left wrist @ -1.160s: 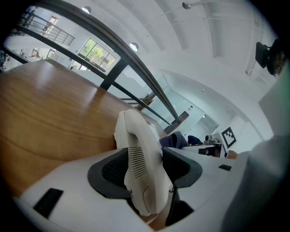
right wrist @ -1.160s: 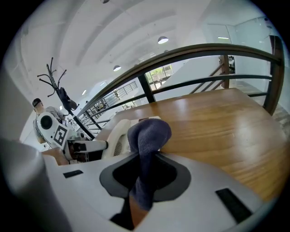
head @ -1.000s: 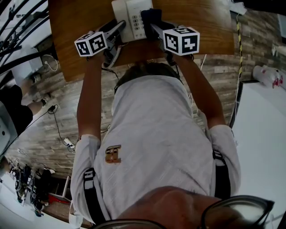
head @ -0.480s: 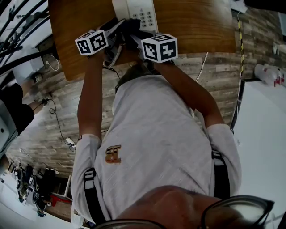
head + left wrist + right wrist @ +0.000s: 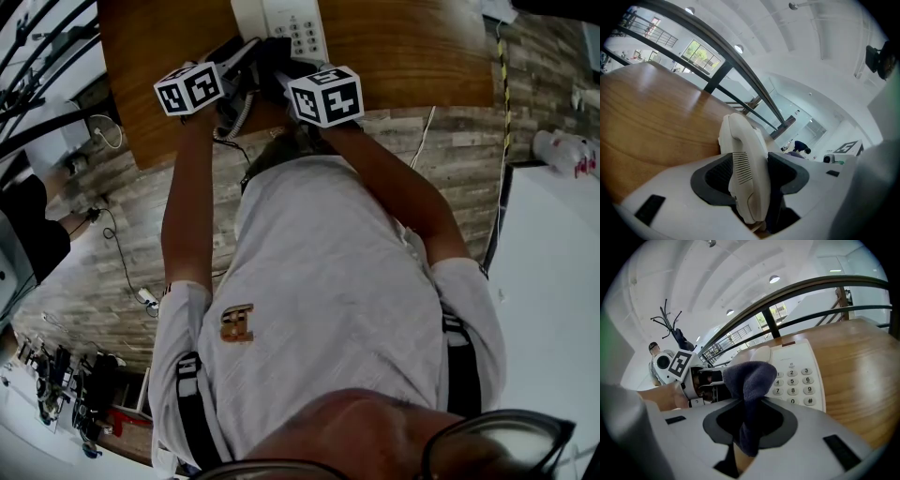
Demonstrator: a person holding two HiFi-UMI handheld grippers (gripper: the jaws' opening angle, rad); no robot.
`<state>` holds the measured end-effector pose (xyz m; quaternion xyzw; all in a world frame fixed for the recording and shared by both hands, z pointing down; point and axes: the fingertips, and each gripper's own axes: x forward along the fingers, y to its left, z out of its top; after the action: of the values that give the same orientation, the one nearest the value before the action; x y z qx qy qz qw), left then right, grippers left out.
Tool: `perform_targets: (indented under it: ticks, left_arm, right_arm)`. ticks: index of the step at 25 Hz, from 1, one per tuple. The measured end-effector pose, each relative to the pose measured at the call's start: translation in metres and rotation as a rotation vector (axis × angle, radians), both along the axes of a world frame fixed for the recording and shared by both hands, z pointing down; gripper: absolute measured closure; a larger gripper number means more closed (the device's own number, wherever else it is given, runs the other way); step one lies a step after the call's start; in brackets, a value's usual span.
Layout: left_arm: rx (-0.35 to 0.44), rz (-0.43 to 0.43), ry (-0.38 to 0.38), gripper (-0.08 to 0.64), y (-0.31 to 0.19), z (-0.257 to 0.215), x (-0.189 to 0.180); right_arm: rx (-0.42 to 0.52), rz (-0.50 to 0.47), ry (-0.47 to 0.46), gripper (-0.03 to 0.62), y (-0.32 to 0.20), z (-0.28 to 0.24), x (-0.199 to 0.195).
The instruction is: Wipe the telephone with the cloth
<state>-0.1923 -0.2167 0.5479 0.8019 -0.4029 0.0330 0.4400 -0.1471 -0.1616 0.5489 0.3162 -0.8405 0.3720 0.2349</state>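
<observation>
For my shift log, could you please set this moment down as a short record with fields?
left gripper: shut on the white handset, which stands on end between the jaws
right gripper: shut on the cloth
cloth: dark, bunched, hanging out of the jaws
telephone base: white, lying on the wooden table, keypad facing up
cloth to base: over the base's left part, beside the keypad; contact cannot be told

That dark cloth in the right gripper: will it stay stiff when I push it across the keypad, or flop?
Probably floppy: the cloth folds over itself above the right gripper, which pinches only its lower part. Its fuzzy pile looks soft and light, so it may bunch up on the telephone rather than slide flat.
</observation>
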Motion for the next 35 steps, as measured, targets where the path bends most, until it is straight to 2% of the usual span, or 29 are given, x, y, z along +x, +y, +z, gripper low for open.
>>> perform_targets:
  ticks: [6, 20, 28, 31, 35]
  left_arm:
    - [0.001, -0.007, -0.001, 0.310, 0.000, -0.001, 0.001]
    - [-0.002, -0.014, 0.001, 0.310, 0.000, 0.000, 0.000]
    - [0.002, -0.002, -0.013, 0.310, 0.004, -0.005, 0.005]
    - [0.018, -0.015, -0.007, 0.310, 0.006, -0.016, 0.007]
    - [0.069, -0.081, 0.004, 0.310, 0.003, -0.042, 0.001]
  right_arm:
    - [-0.001, 0.014, 0.039, 0.512, -0.007, 0.007, 0.023]
    - [-0.005, 0.129, 0.122, 0.512, -0.028, 0.025, 0.112]
    - [0.000, 0.156, 0.082, 0.512, -0.031, 0.008, 0.137]
    - [0.042, 0.127, 0.061, 0.512, -0.034, -0.011, 0.136]
    - [0.119, 0.092, 0.034, 0.512, -0.044, -0.038, 0.133]
